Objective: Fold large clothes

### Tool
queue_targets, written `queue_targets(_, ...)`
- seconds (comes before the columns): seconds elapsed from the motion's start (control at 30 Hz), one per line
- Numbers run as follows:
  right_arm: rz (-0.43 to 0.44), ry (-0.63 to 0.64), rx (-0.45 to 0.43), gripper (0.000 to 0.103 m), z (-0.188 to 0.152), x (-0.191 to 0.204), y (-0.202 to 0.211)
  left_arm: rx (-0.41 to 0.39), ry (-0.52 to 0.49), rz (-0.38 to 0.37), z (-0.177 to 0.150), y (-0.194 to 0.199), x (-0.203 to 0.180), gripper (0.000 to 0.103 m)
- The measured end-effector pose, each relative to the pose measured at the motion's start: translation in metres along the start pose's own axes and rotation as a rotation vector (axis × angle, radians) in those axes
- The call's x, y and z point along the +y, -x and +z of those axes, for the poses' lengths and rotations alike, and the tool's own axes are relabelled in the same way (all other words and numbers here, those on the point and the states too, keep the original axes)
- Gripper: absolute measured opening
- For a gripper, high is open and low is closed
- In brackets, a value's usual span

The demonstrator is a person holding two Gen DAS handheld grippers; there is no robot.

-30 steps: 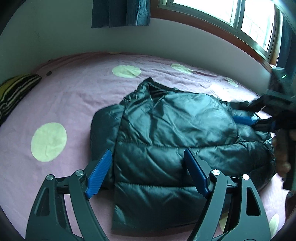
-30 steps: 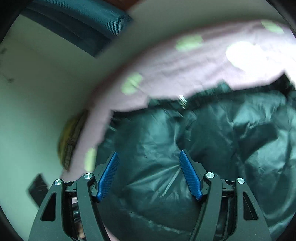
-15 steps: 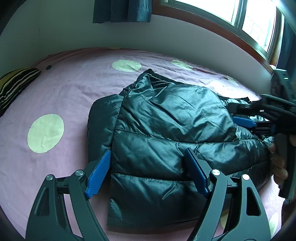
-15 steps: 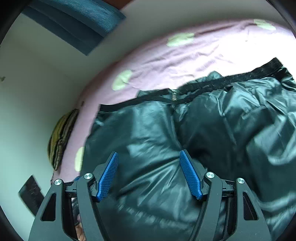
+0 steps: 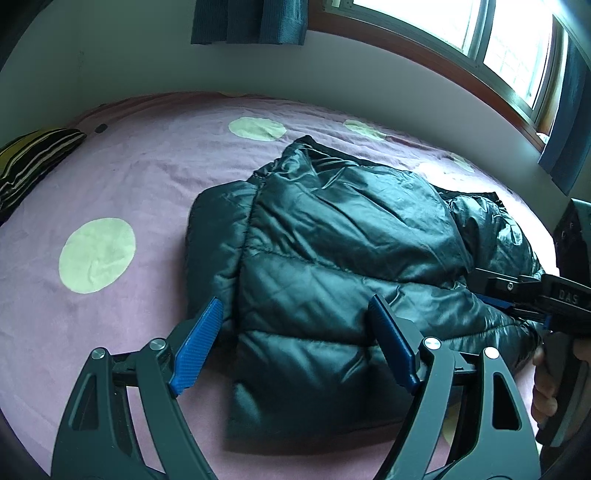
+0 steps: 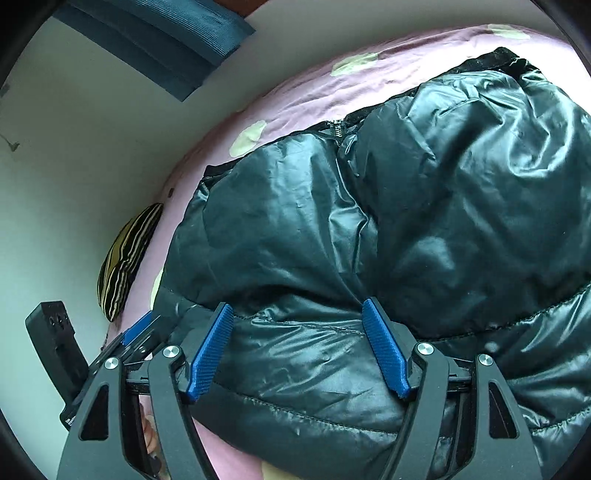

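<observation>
A dark teal puffer jacket [image 5: 332,236] lies folded over itself on the pink bed sheet [image 5: 129,177] with pale dots. My left gripper [image 5: 295,301] hovers open over the jacket's near hem, nothing pressed between its blue pads. At the jacket's right edge sits my right gripper [image 5: 487,291], held by a hand [image 5: 546,387]. In the right wrist view the right gripper [image 6: 297,304] stands over the shiny jacket [image 6: 406,203]. Its jaws are opening; fabric lies beneath them and the pads do not press on it. The left gripper [image 6: 138,328] shows at the lower left.
A yellow and black striped pillow [image 5: 33,155] lies at the bed's far left. A wall with a window [image 5: 480,37] and dark blue curtains [image 5: 251,22] runs behind the bed. Bare pink sheet spreads to the left of the jacket.
The right gripper has drawn back from the middle of the jacket to its right edge. The folded-over layer has settled flatter. My left gripper has barely moved.
</observation>
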State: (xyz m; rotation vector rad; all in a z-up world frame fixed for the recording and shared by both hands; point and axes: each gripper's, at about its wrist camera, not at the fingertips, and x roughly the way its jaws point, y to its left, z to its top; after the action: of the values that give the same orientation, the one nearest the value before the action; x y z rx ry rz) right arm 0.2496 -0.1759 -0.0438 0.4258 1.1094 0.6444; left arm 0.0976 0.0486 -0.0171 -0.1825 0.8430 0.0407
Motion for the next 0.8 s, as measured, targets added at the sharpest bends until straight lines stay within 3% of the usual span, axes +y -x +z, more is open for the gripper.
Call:
queue_targets(0.27, 0.037, 0.043, -0.113, 0.072, -0.018, 0.028, 0.045, -0.042, 0.094, 0.008, -0.006, 0.023, 0.035, 0.081)
queue_targets(0.4, 0.074, 0.066, -0.086, 0.072, -0.037, 0.04, 0.04, -0.029, 0.159, 0.012, -0.009, 0.022, 0.057, 0.081)
queue_targets(0.53, 0.027, 0.051, -0.018, 0.073, -0.05, 0.028, 0.006, 0.005, 0.221, -0.019, -0.012, 0.013, 0.069, 0.081)
queue_targets(0.8, 0.054, 0.043, -0.019, 0.073, -0.055, 0.02, 0.003, 0.044, 0.348, -0.1, -0.01, -0.006, 0.087, 0.086)
